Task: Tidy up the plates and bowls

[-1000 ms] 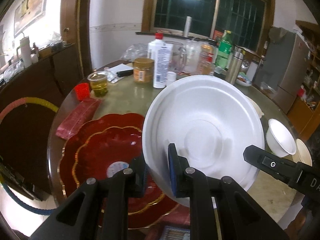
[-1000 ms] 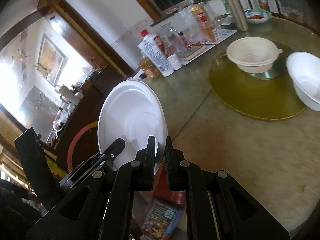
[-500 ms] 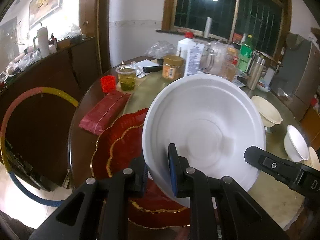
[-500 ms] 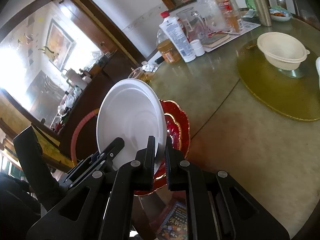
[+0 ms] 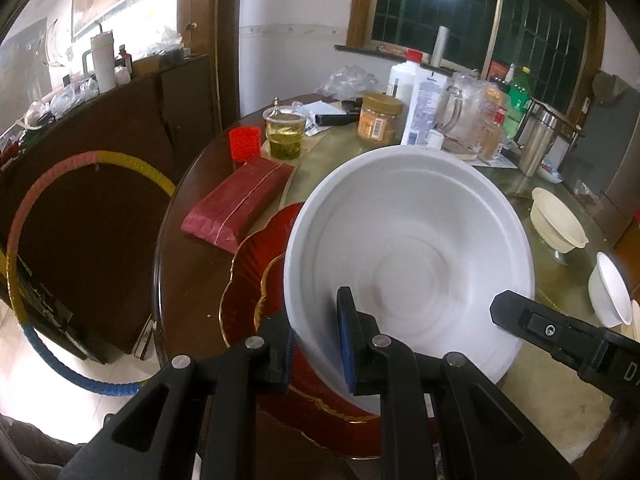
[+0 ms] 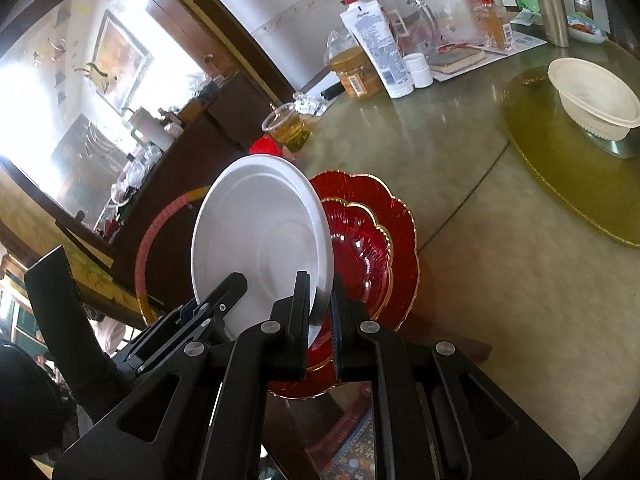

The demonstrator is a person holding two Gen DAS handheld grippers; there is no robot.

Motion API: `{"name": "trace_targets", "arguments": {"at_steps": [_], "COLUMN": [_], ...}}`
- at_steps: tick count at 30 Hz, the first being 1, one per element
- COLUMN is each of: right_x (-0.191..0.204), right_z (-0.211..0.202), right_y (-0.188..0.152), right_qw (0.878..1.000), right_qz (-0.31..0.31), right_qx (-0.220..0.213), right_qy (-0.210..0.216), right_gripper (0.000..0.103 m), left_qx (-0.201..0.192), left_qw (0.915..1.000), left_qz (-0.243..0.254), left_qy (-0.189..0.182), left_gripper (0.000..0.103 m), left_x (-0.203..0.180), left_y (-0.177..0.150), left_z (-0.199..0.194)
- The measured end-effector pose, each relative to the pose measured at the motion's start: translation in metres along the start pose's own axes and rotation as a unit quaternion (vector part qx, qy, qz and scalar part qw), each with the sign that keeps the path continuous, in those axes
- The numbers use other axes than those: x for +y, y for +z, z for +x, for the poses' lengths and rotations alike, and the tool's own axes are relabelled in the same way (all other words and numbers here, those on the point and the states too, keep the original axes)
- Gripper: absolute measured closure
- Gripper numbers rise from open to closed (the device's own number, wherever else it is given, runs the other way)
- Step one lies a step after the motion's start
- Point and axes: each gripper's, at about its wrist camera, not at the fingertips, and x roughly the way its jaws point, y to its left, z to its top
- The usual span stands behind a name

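Note:
A white plate (image 5: 412, 248) is held tilted above the table by both grippers. My left gripper (image 5: 316, 332) is shut on its near rim. My right gripper (image 6: 320, 308) is shut on another part of the rim of the same plate (image 6: 260, 248); it shows at the right of the left wrist view (image 5: 560, 332). Two stacked red scalloped plates with gold rims (image 6: 372, 240) lie on the table under and behind the white plate, also in the left wrist view (image 5: 256, 280). A cream bowl (image 6: 592, 100) and a white bowl (image 5: 608, 296) stand further right.
A round table (image 6: 500, 300) carries a yellow-green turntable (image 6: 560, 168), a red box (image 5: 240, 200), a red cup (image 5: 244, 142), a cup of tea (image 5: 284, 136), a jar, bottles and a steel flask (image 5: 536, 148) at the back. A dark cabinet with a hoop (image 5: 80, 184) stands left.
Both grippers have moved the white plate left and back, towards the table's near edge, over the red plates. The grip on it is unchanged.

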Motion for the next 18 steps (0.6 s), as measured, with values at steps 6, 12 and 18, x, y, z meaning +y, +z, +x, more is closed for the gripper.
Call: {"name": "trace_targets", "arguments": {"at_steps": [6,12,18], "right_x": [-0.003,-0.006,-0.007], "right_z": [0.008,0.014,0.020], "right_y": [0.000,-0.001,-0.001], "right_qw": [1.000,1.000,1.000], "right_qz": [0.003,0.006,0.008], "right_qx": [0.012,0.021,0.028], "right_qy": [-0.004,-0.007,-0.011], "right_gripper": [0.094,0.094,0.094], "left_qx": [0.012,0.019,0.025], "left_qw": [0.9999,0.9998,0.9996], "left_qz": [0.000,0.001,0.000], "left_qy": [0.004,0.008,0.011], "left_gripper": [0.085,0.085,0.085], "left_x": [0.002,0.003,0.002], "left_y": [-0.004,-0.006,-0.007], "left_z": [0.006,0.010,0.013]}}
